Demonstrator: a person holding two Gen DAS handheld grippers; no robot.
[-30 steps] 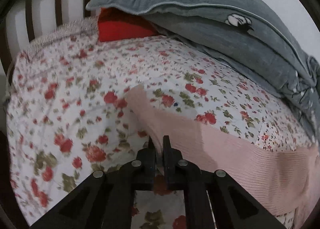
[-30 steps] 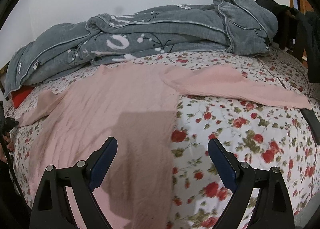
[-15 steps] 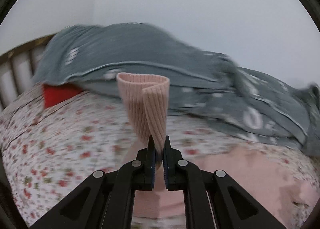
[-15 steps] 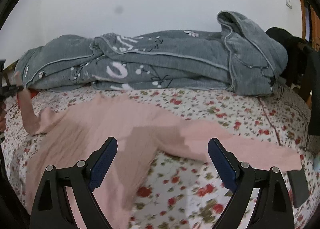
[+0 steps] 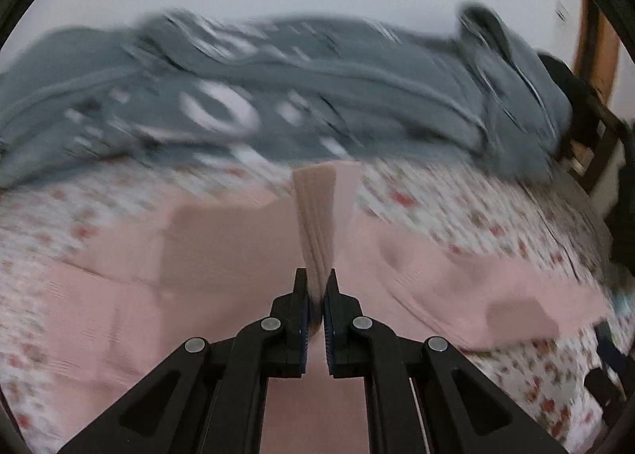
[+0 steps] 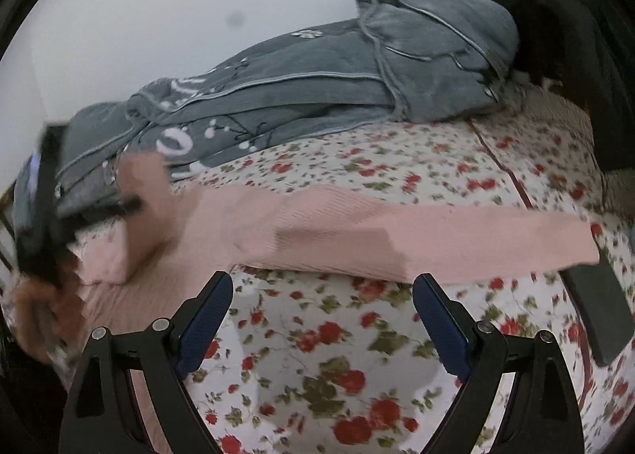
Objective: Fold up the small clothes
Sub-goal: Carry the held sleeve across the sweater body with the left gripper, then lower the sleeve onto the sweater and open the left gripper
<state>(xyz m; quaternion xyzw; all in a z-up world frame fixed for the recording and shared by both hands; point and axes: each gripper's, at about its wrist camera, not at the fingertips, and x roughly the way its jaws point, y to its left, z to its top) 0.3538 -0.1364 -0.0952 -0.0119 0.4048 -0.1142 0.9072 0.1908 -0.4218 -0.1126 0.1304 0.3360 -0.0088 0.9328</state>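
Left tongs (image 5: 315, 295) are clamped on the ribbed cuff (image 5: 321, 216) of the pink sweater (image 5: 222, 251), which lies spread on the bed (image 6: 317, 354) just below and ahead of them. Right tongs (image 6: 321, 319) stand wide, holding nothing; the other sleeve (image 6: 416, 231) lies just beyond their tips. The knit looks soft, light and limp, likely stretchy, though blur limits certainty. Best hold: cuffs or hem.

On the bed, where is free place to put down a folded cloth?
Free: the floral sheet under the open right gripper, bordered behind by the pink sweater's sleeve and at right by a dark flat object. Crowded: the grey quilt along the wall, and the left side, where the left gripper holds the other sleeve.
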